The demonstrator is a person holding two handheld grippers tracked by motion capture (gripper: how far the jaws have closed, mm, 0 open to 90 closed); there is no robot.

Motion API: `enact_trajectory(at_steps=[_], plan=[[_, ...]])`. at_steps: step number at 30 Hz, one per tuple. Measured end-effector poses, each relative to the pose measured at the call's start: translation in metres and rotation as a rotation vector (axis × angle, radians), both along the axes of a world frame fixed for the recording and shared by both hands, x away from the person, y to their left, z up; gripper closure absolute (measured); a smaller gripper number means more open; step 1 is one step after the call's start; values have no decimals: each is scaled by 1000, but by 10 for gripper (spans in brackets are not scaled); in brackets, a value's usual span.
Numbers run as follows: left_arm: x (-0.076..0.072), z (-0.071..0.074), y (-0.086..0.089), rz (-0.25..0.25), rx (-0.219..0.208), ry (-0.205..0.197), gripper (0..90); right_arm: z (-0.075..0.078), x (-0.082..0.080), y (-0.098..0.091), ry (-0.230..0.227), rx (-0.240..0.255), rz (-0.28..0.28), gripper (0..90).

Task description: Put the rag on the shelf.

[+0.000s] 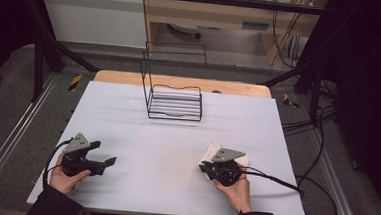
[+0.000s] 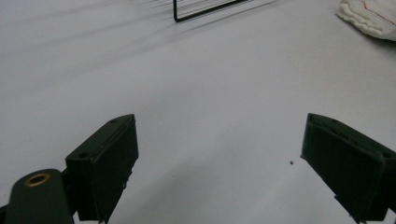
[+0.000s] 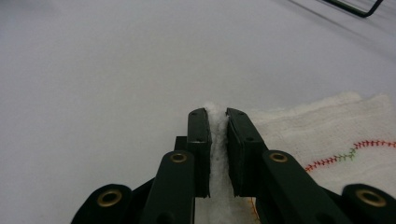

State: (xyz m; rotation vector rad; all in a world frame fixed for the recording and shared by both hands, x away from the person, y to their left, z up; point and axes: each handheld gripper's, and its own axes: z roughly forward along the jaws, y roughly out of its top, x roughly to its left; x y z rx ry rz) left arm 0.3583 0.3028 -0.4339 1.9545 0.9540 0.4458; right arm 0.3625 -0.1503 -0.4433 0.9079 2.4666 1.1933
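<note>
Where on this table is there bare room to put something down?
Most of it: the wide stretch between the wire rack and the two grippers, and between the left gripper and right gripper. Crowded only where the right one pinches the white cloth.

Fluffy white cloth (image 3: 327, 135), matt pale table (image 1: 127, 118), thin black wire rack (image 1: 175, 102).

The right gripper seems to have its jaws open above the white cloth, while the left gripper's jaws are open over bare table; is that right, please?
Not quite: the right gripper has its jaws shut on the white cloth, pinching a fold between them, as the right gripper view shows. The left gripper does have its jaws open over bare table.
</note>
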Motion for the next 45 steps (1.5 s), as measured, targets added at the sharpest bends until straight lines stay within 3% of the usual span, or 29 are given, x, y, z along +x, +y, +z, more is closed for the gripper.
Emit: enact_trajectory(at_steps=[10, 15, 18, 21, 25, 31, 35, 41, 45], plan=[[0, 0, -1, -2, 4, 3, 106, -3, -1, 4, 24, -4, 36, 782], [0, 0, -1, -4, 7, 4, 106, 3, -1, 0, 7, 41, 27, 643], [-1, 0, -2, -2, 6, 6, 106, 12, 1, -8, -31, 69, -16, 515], [-1, 1, -4, 1, 9, 6, 105, 17, 6, -24, -55, 61, -100, 392], [-1, 2, -9, 3, 13, 10, 105, 19, 11, -53, -74, 39, -219, 332], [-2, 1, -17, -12, 33, 19, 102, 12, 20, -91, -26, 13, -337, 419], [-1, 0, -16, -10, 34, 23, 103, 4, 22, -104, 14, 14, -375, 487], [-1, 0, -16, -9, 35, 20, 104, -1, 25, -106, 43, -14, -382, 545], [-1, 0, -16, -8, 37, 23, 105, 6, 25, -93, -1, 54, -334, 514]])
